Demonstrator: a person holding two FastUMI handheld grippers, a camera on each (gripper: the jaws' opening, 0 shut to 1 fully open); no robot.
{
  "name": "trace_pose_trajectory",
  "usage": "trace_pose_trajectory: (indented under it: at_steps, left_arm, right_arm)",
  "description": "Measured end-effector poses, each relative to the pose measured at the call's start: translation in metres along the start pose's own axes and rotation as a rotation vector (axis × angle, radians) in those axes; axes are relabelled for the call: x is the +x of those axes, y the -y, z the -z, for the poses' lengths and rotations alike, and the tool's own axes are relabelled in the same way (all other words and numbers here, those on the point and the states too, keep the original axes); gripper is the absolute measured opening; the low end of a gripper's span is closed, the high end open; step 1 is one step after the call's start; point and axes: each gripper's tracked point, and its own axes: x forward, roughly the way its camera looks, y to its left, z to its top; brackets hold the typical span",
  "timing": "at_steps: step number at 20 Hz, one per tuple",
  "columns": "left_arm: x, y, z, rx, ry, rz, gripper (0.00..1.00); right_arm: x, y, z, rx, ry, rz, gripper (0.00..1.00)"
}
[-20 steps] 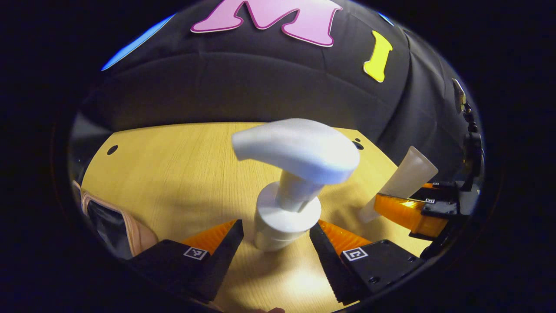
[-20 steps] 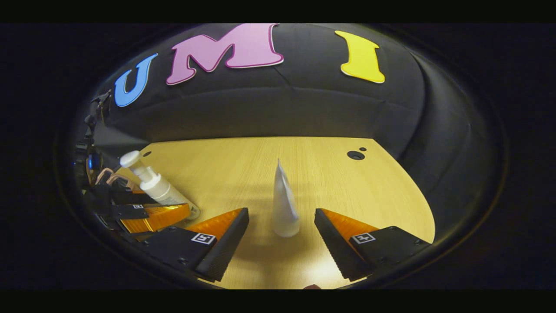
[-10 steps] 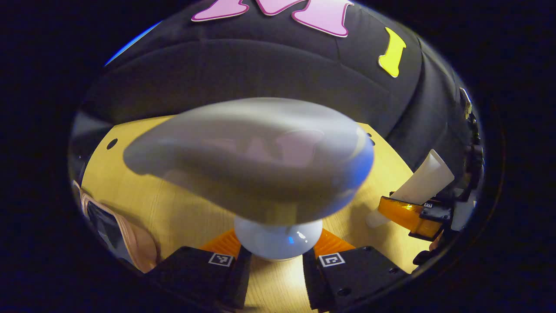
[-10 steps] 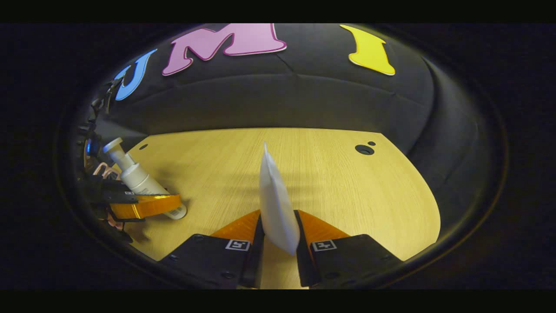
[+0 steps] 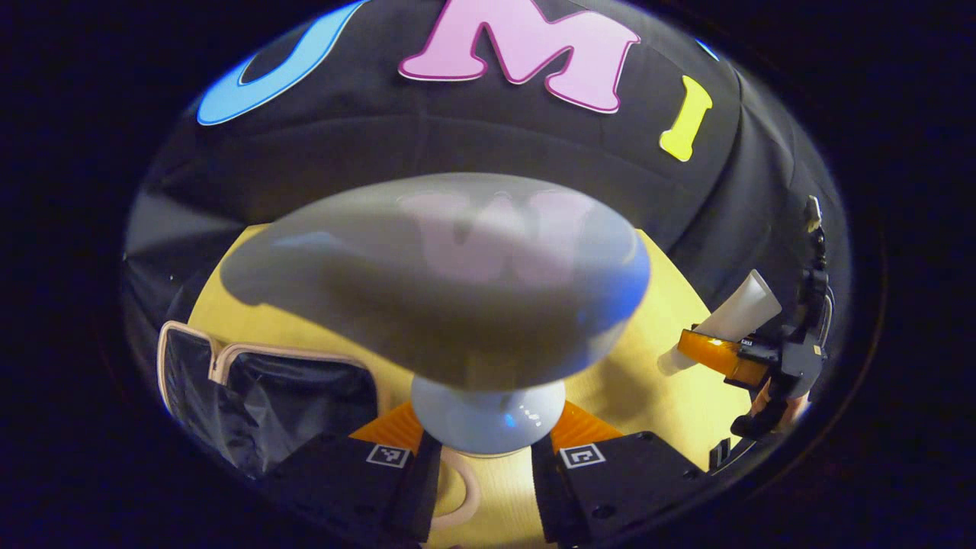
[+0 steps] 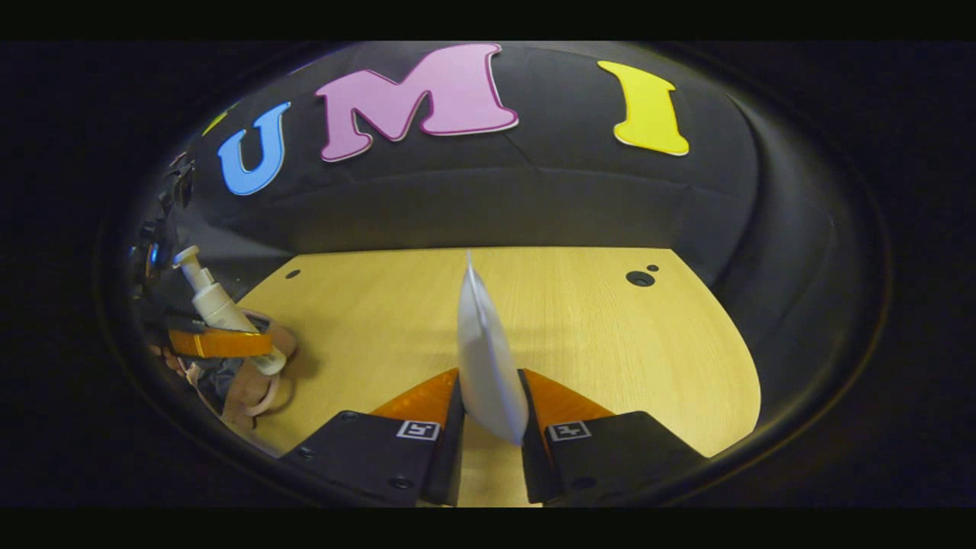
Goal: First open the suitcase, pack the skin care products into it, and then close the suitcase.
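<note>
The pump bottle (image 5: 488,415) is clamped upright in the left hand-held gripper (image 5: 482,457), directly above the open suitcase (image 5: 259,396), which lies at lower left on the surface (image 6: 579,328). The tube (image 6: 484,366) is pinched upright in the right hand-held gripper (image 6: 488,450), farther right. The left one is judged nearer the suitcase.

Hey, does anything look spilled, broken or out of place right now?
Nothing stands out. The left gripper holds the pump bottle, the right gripper holds the white tube, and the suitcase lies open.
</note>
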Motion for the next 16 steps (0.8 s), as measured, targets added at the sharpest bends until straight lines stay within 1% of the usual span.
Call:
trace_pose_trajectory:
  at_steps: [2,4,6,7,9,11,12,13,14,16]
  left_arm:
    - [-0.032,-0.032,0.009,-0.015,-0.046,-0.044,0.56]
    - [-0.053,-0.075,0.029,-0.01,-0.142,-0.118,0.57]
    - [-0.063,-0.115,0.051,-0.003,-0.273,-0.205,0.56]
    - [-0.067,-0.131,0.068,-0.008,-0.345,-0.231,0.57]
    - [-0.072,-0.152,0.107,-0.012,-0.485,-0.249,0.57]
    - [-0.07,-0.169,0.134,-0.039,-0.596,-0.243,0.57]
    - [-0.067,-0.172,0.145,-0.06,-0.643,-0.235,0.54]
    - [-0.062,-0.176,0.152,-0.082,-0.676,-0.235,0.57]
    - [-0.056,-0.183,0.159,-0.099,-0.705,-0.249,0.57]
    - [-0.051,-0.198,0.177,-0.078,-0.78,-0.28,0.57]
  right_arm:
    - [-0.009,-0.013,-0.003,-0.011,0.011,-0.018,0.36]
    - [-0.017,-0.026,-0.004,-0.024,0.018,-0.038,0.36]
    - [-0.022,-0.039,-0.002,-0.029,0.016,-0.054,0.36]
    - [-0.026,-0.045,-0.002,-0.031,0.017,-0.065,0.36]
    - [-0.034,-0.056,-0.001,-0.03,0.026,-0.083,0.36]
    - [-0.043,-0.065,0.004,-0.032,0.023,-0.103,0.36]
    - [-0.047,-0.069,0.008,-0.033,0.016,-0.113,0.36]
    - [-0.051,-0.071,0.011,-0.037,0.013,-0.118,0.36]
    - [-0.056,-0.072,0.014,-0.045,0.012,-0.119,0.36]
    - [-0.066,-0.071,0.019,-0.053,0.01,-0.114,0.36]
